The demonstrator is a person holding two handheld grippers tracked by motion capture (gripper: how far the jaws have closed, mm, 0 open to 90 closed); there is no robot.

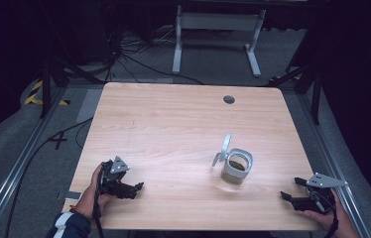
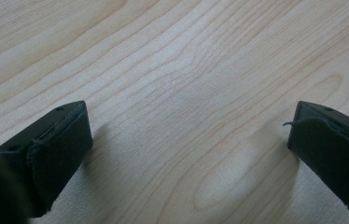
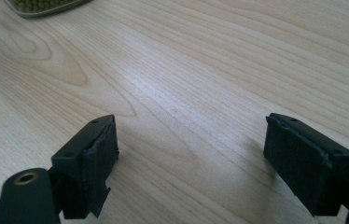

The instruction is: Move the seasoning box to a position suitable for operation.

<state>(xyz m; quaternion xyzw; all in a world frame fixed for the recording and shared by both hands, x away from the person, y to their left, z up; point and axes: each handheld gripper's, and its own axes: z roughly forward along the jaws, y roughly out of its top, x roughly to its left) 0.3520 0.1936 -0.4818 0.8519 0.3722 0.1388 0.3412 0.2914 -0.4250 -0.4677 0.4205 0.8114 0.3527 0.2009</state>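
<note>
From the high view I see little on the table [image 1: 173, 124] besides one jar [image 1: 236, 166], right of centre and toward the near half. Nothing stands between it and either gripper — bare wood all round. A small dark round hole [image 1: 229, 99] sits in the tabletop near the far edge.

The table is pale wood with a wavy grain and rounded corners. It stands on grey carpet, with black cables [image 1: 139, 62] trailing across the floor beyond the far edge, a white desk frame [image 1: 216, 29] farther back, and yellow-and-black tape [image 1: 37, 91] at the far left. The rest of the room is dark.

The jar stands upright, its long axis vertical and its mouth facing up. Its round lid [image 1: 224, 146] is swung open and stands on edge at the jar's far-left side. There is something greenish-brown inside; in the right gripper view the jar's base [image 3: 46, 7] seems to hold small green beads, though I can't be sure.

My left gripper [image 1: 136, 188] rests at the near-left of the table, held by a hand [image 1: 92, 196] with a striped sleeve [image 1: 69, 225], its tips pointing right. In the left gripper view its jaws are spread wide over bare wood, gripping nothing.

My right gripper [image 1: 290, 189] lies at the near-right edge, tips pointing left, near the jar but apart from it. Its jaws gape wide too — empty, with only tabletop between them.
</note>
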